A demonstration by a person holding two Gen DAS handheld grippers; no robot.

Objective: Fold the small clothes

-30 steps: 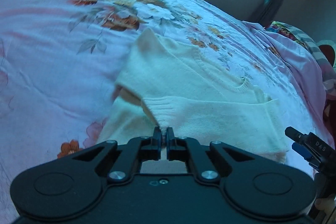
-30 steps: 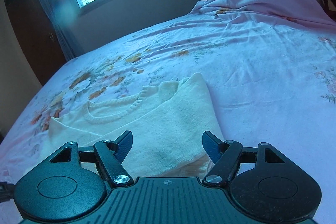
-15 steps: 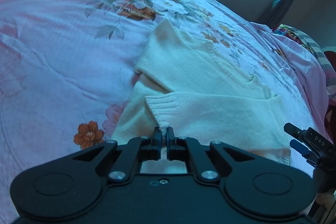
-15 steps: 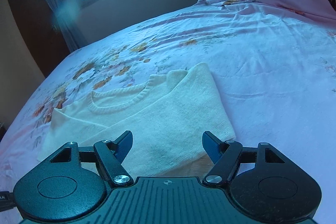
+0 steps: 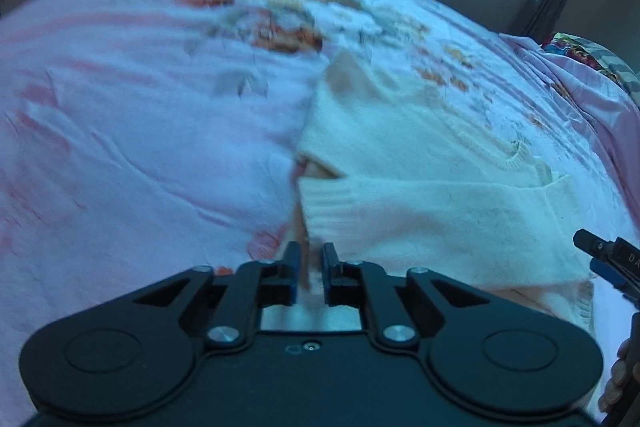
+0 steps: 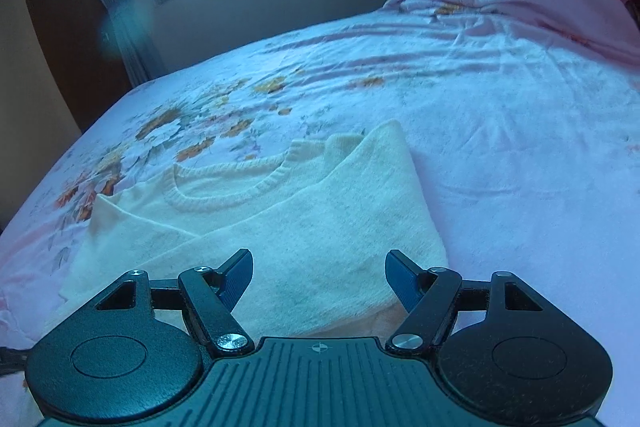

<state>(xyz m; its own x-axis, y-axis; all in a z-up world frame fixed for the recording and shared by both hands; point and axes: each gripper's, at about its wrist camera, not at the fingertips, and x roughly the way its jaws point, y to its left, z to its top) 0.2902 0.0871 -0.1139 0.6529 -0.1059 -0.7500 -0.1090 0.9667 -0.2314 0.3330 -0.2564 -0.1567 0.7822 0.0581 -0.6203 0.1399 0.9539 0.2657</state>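
Bedspread point(image 6: 500, 131) bears sweater point(image 6: 320, 227); only left gripper point(image 5: 311, 259), parting, shows its cuff point(image 5: 328, 207); right gripper point(image 6: 319, 275) spread.

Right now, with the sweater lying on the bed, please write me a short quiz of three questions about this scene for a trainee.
1. True or false: the right gripper has its jaws closed on the sweater.
2. Which part of the sweater lies just in front of the left gripper? A) neckline B) ribbed cuff C) a button
3. Fill in: the bedsheet is pink with a ______ print.

Key
1. False. The jaws stand wide apart above the sweater and hold nothing.
2. B. The ribbed cuff is there; the left jaws have just been opening, with a bit of knit between them.
3. Floral.
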